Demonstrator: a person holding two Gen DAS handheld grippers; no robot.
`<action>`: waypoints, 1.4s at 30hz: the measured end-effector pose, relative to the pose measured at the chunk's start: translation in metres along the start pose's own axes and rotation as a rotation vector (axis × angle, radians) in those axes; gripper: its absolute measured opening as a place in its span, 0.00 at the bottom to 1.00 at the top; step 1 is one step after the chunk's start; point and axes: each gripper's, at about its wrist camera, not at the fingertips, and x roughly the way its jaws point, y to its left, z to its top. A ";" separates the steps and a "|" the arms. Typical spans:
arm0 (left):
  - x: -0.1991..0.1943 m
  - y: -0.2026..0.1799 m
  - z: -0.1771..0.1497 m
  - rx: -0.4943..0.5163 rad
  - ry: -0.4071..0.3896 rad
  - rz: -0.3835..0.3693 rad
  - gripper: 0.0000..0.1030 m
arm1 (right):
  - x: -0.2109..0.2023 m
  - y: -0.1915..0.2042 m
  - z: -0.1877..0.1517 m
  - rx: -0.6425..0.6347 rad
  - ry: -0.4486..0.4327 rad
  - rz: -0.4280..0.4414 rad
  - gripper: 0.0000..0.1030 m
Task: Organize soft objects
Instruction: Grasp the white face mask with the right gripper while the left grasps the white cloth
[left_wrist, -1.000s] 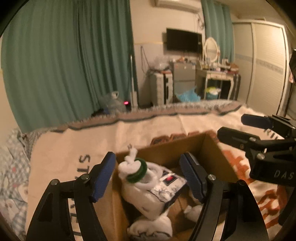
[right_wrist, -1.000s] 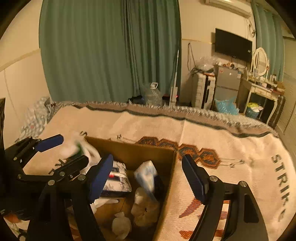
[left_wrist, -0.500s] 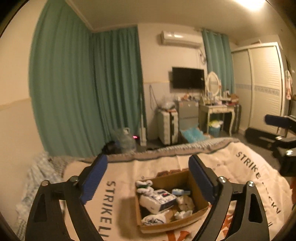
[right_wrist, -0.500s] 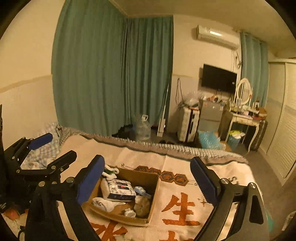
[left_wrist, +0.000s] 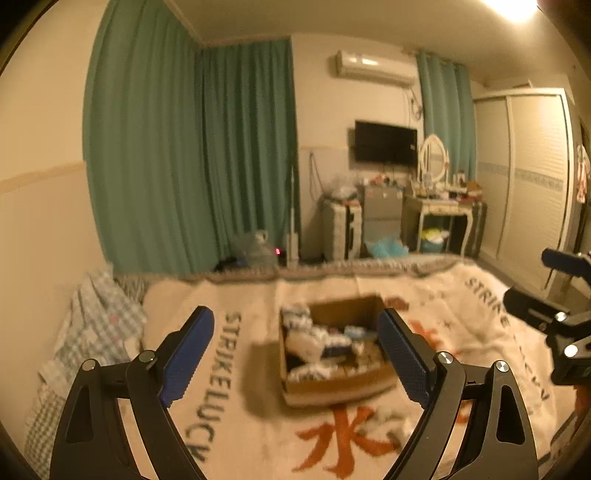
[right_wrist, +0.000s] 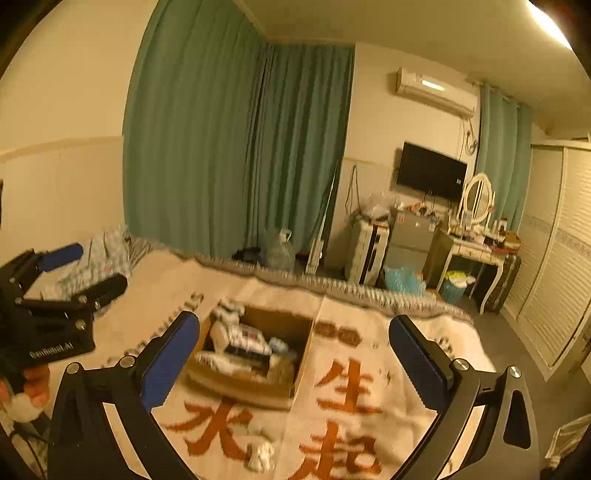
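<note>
The printed blanket (right_wrist: 369, 373) on the bed is being taken as the base surface; the cardboard box (right_wrist: 295, 365) is being used as the landmark and is seen resting near the blanket's middle, well apart from both tongs.

Box contents: white soft bundles (left_wrist: 306, 339) and a printed tissue pack (right_wrist: 247, 343) are being held inside the box, piled loosely rather than stacked. Motion blur is preventing a count of the items. One bundle is being seen at the far-left corner of the box, at or just above rim height.

Left gripper (left_wrist: 295, 354): jaws are being held wide apart, nothing between the blue pads; it is being held high above the blanket on the near side of the box. In the right wrist view its body is being seen to the left of the box.

Right gripper (right_wrist: 291, 365): jaws likewise spread wide, nothing gripped, also raised on the near side of the box.

Outstanding: a small white crumpled item (right_wrist: 260, 452) is lying on the blanket on the near side of the box, outside it. A similar pale scrap (left_wrist: 388, 419) is showing in the left wrist view, probably the same piece.

Progress judgement: most soft objects are being judged as already boxed; the loose piece on the blanket, and possibly tidying of the pile, is being judged as remaining.
</note>
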 end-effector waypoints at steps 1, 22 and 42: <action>0.004 0.000 -0.007 0.000 0.017 -0.004 0.88 | 0.008 0.002 -0.013 0.005 0.026 0.007 1.00; 0.140 -0.020 -0.149 -0.021 0.446 -0.099 0.88 | 0.178 0.020 -0.206 0.064 0.505 0.083 0.94; 0.151 -0.076 -0.140 0.131 0.439 -0.150 0.88 | 0.166 -0.021 -0.178 0.112 0.474 0.062 0.33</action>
